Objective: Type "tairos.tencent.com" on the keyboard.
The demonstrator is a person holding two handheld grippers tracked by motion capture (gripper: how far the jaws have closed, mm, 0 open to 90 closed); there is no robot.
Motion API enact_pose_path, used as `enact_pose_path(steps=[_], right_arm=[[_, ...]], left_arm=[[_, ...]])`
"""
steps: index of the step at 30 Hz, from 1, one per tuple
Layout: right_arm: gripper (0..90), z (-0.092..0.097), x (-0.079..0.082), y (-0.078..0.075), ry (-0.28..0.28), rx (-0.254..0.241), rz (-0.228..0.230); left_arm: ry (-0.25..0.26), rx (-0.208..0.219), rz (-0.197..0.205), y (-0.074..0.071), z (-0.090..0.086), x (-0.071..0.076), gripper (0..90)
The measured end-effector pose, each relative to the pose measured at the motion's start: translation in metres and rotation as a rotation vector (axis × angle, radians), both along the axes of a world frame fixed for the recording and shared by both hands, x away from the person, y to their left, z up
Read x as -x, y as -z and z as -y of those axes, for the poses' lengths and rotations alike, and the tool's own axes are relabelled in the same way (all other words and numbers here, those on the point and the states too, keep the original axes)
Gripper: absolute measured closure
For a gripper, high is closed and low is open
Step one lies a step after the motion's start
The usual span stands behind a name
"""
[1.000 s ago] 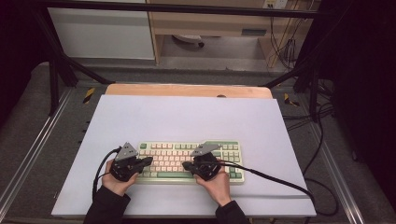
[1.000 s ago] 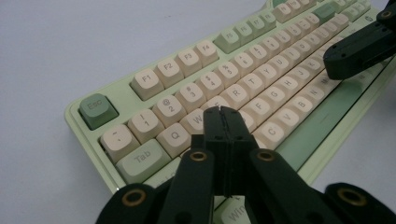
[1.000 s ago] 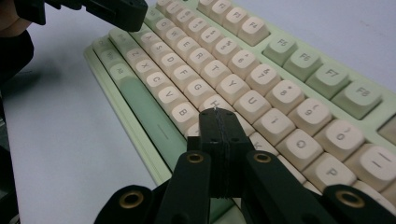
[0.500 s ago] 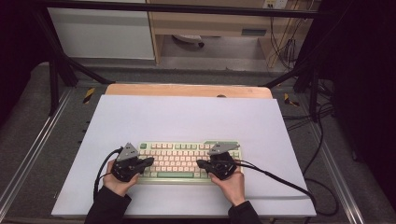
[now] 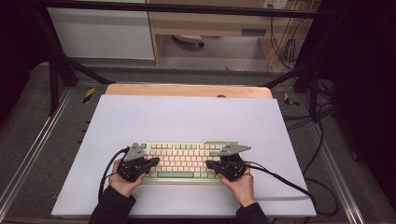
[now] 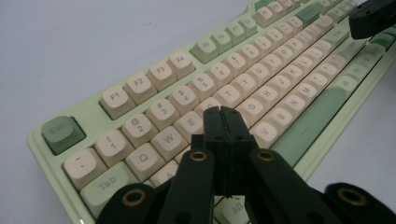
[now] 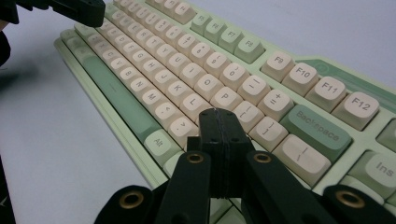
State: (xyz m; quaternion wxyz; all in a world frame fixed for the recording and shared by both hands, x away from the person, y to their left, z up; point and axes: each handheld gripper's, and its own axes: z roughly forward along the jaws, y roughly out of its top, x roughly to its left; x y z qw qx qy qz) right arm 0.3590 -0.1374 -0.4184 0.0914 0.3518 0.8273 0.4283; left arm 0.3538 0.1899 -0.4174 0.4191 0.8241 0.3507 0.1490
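At the bottom of the high view two hands come in over the near edge of a pale lilac bench [image 5: 187,116], the left gripper [image 5: 150,163] and the right gripper [image 5: 211,165] each with jaws closed on nothing, tips poised over the keys. The keyboard [image 5: 184,161], pale green with cream keys, lies in the lower middle of the frame near the front edge, its long axis running left to right and its space bar toward the person. Beyond it the bench lies bare to a wooden strip [image 5: 187,90], with black cables [image 5: 322,140] trailing at right, dark frame legs to both sides, and a white panel [image 5: 100,32] at upper left.
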Motion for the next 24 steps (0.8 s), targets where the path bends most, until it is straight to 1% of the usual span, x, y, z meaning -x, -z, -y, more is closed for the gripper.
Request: enact_pose_path(steps=[10,17,24], right_arm=[[90.0,0.003,0.001,-0.001,0.001,-0.003,0.004],[90.0,0.003,0.002,-0.001,-0.001,-0.004,0.002],[90.0,0.003,0.001,-0.001,-0.001,-0.004,0.004]], left_arm=[[0.009,-0.004,0.002,-0.004,0.012,-0.007,89.9],[0.01,-0.008,-0.003,-0.002,0.019,-0.012,89.9],[0.014,-0.019,-0.009,0.001,0.031,-0.018,89.9]])
